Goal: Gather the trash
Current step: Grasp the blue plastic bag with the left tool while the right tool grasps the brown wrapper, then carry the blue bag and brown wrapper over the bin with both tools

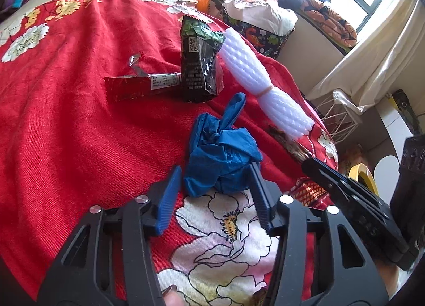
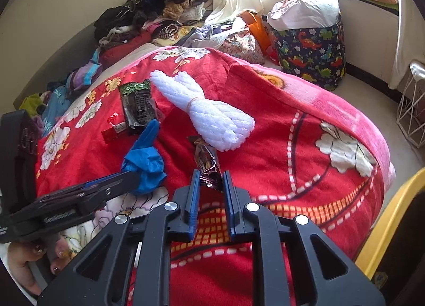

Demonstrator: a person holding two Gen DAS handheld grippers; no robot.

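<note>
- Our left gripper (image 1: 215,186) has its blue fingers on either side of the crumpled blue glove (image 1: 223,151); the right finger touches the glove, the left one shows a gap, so we read the jaws as apart around it.
- Our right gripper (image 2: 210,182) is clamped on the near end of a dark brown snack wrapper (image 2: 207,162), which lies toward the near edge of the bed.
- The red floral blanket (image 1: 66,133) carries everything. Further along it lie a dark green packet (image 1: 199,64), a red wrapper (image 1: 138,88) touching the packet's foot, and a white foam net bundle (image 1: 255,77) tied with a band, close to the blanket's right edge.
- The dinosaur-print fabric bin (image 2: 313,53) stands on the floor past the bed's far right corner, stuffed with white and orange cloth or bags (image 2: 305,11); we cannot quite tell which.
- A white wire basket (image 2: 411,109) stands at the right by the curtain, its contents unclear.
- A yellow rim (image 2: 385,226) shows at the lower right.
- Piled clothes (image 2: 159,5) crowd the bed's far edge against the wall.
</note>
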